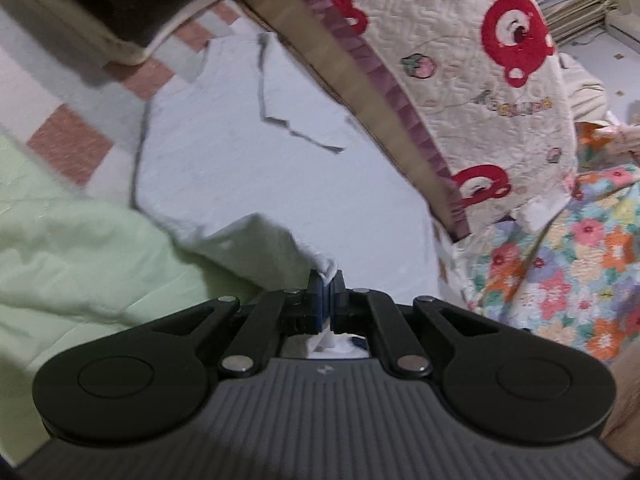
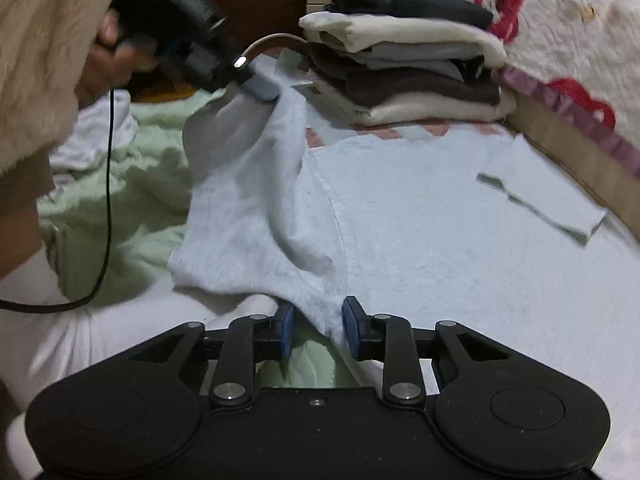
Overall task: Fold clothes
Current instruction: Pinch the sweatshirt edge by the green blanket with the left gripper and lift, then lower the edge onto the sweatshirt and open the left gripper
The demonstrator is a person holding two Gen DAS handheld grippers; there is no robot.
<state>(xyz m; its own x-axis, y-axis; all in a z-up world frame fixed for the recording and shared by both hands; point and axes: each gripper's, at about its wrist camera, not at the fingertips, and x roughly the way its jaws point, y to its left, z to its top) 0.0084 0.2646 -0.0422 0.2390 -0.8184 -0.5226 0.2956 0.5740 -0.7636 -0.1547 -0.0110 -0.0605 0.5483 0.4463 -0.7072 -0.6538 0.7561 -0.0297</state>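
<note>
A pale blue-white garment (image 1: 256,152) lies spread on the bed, one sleeve (image 2: 548,192) flat at the right. My left gripper (image 1: 329,280) is shut on a pinch of its edge; in the right wrist view that same left gripper (image 2: 256,88) holds the cloth lifted at the far left, a hand behind it. A fold of the garment (image 2: 256,208) hangs down from there. My right gripper (image 2: 318,328) stands open at the garment's near edge, cloth lying between its blue pads (image 2: 352,332) without being pinched.
A stack of folded clothes (image 2: 408,64) sits at the back of the bed. A light green blanket (image 2: 132,200) lies to the left. A quilt with red prints (image 1: 480,80) hangs along the right side, a floral fabric (image 1: 560,264) below it. A black cable (image 2: 108,208) dangles left.
</note>
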